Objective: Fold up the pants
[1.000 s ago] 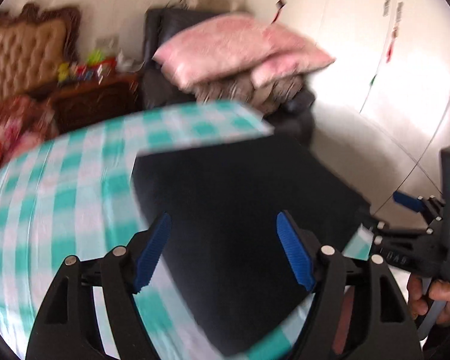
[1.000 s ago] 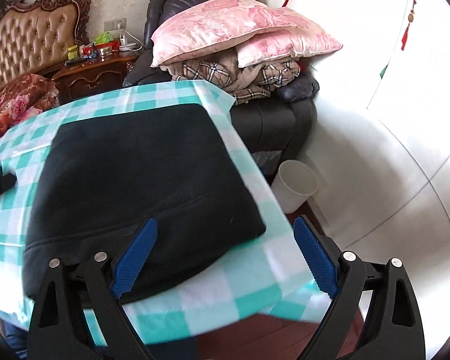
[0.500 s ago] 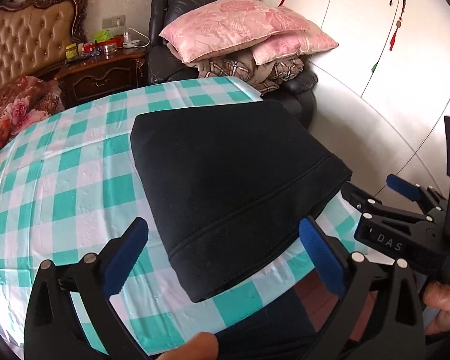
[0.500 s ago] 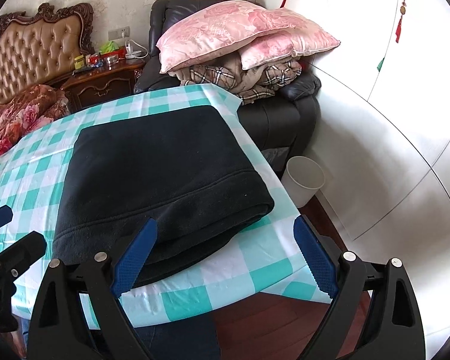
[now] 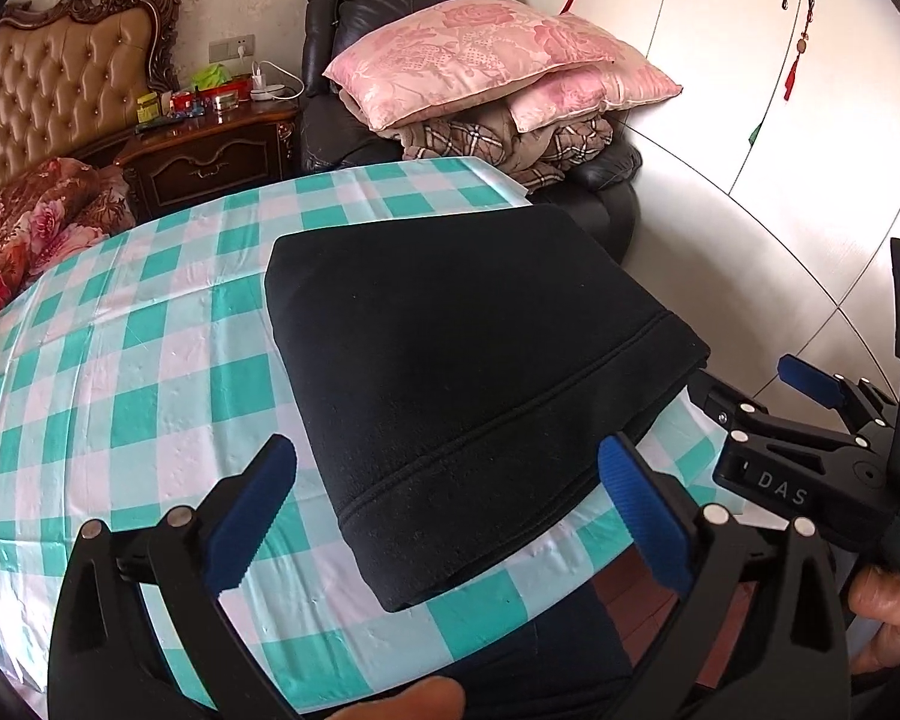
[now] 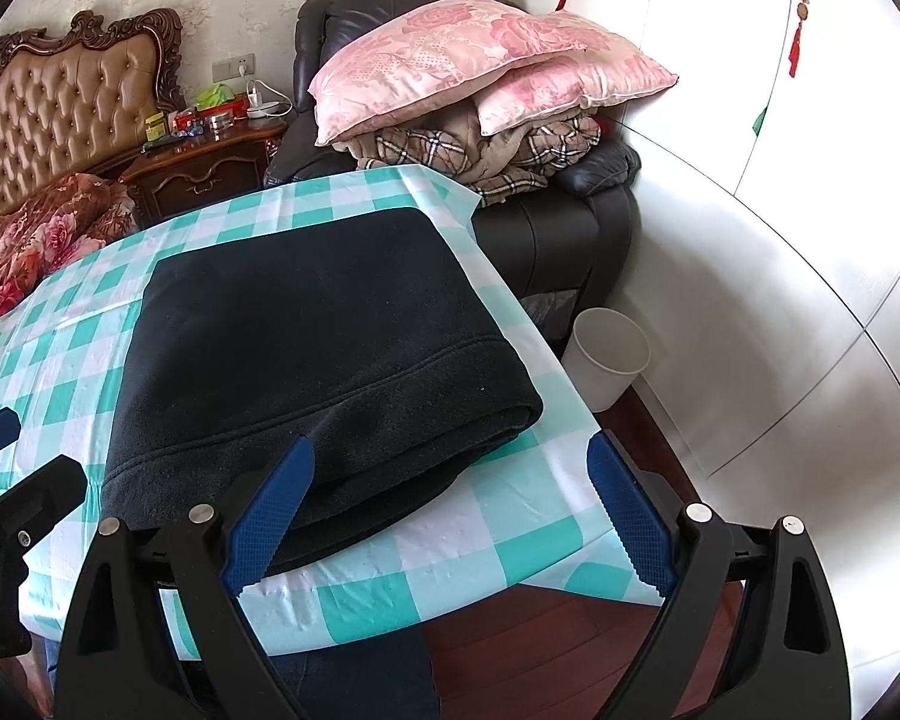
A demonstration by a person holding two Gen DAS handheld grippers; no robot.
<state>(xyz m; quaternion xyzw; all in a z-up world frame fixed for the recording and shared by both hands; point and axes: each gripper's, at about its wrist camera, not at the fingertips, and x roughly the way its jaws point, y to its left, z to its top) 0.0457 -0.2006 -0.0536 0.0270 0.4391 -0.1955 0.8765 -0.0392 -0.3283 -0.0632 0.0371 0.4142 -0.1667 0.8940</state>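
Observation:
The black pants (image 5: pixel 450 360) lie folded into a thick rectangle on the teal-and-white checked tablecloth (image 5: pixel 138 360), near the table's right corner. They also show in the right wrist view (image 6: pixel 318 348). My left gripper (image 5: pixel 450 510) is open and empty, held above the near edge of the table in front of the pants. My right gripper (image 6: pixel 450 516) is open and empty, above the table's near right corner; it also shows at the right of the left wrist view (image 5: pixel 756 390). Neither gripper touches the pants.
A black armchair (image 6: pixel 558 228) stacked with pink pillows (image 6: pixel 450 54) and plaid blankets stands behind the table. A white bin (image 6: pixel 609 354) sits on the floor to the right. A wooden nightstand (image 5: pixel 210 156) and bed headboard (image 5: pixel 60 84) are at the back left. White wardrobe doors (image 5: pixel 780 90) line the right.
Both grippers have pulled back toward me from the pants and stayed open. The pants lie still in their folded shape.

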